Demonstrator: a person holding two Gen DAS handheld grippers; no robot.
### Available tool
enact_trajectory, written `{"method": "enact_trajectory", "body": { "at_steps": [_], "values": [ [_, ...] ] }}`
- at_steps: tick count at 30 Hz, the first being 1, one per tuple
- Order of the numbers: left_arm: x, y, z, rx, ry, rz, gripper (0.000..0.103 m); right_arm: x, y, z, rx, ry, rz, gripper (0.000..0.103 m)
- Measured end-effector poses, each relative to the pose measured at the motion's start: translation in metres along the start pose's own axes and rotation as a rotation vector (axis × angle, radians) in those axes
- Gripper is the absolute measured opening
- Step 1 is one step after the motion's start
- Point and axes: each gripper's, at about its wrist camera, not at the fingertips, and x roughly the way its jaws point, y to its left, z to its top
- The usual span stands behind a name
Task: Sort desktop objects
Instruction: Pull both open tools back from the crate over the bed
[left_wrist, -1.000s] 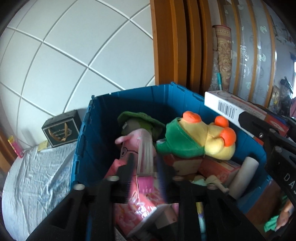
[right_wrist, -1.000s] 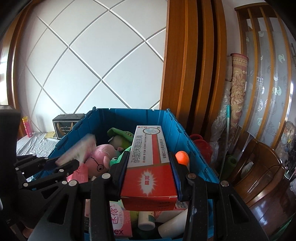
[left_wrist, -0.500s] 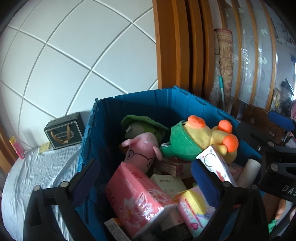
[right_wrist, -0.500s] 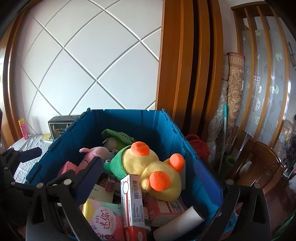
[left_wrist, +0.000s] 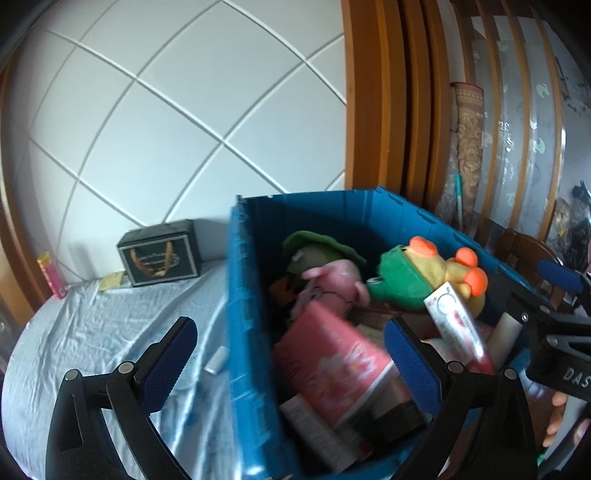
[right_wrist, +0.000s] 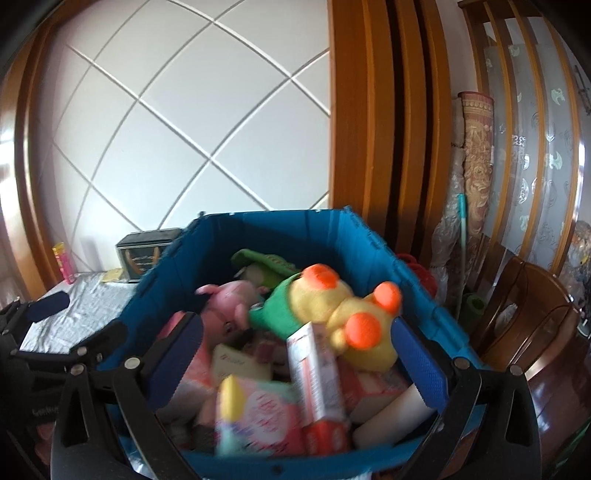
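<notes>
Here both the left gripper (left_wrist: 291, 354) and right gripper (right_wrist: 295, 354) are spread wide, empty, over the blue crate (right_wrist: 332, 236) of seemingly blurred boxes and plush toys.

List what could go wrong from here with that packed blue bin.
1. The blue bin is piled high; the red-and-white box stands nearly upright on the heap and could topple.
2. The left gripper, open, straddles the bin's wall; lowering it might knock that edge.
3. The small white item lying on the cloth beside the bin may be overlooked.
</notes>
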Motion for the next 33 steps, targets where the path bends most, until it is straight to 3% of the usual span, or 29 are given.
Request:
{"method": "enact_trajectory", "body": {
  "at_steps": [8,18,25,33],
  "values": [
    [-0.062,0.077,-0.035,-0.031,0.028,0.068,0.102,-0.057,0.074,-0.027,0.016,0.015,0.075,0.103],
    [-0.131,0.145,-0.067,-0.028,0.034,0.029,0.102,-0.126,0.178,-0.057,-0.005,0.032,0.069,0.103],
    [-0.155,0.163,-0.076,-0.048,0.033,0.038,0.102,-0.155,0.205,-0.063,-0.018,0.027,0.079,0.103],
    [-0.163,0.173,-0.086,-0.091,0.036,0.078,0.102,-0.162,0.206,-0.067,-0.044,0.035,0.049,0.103]
  ]
}}
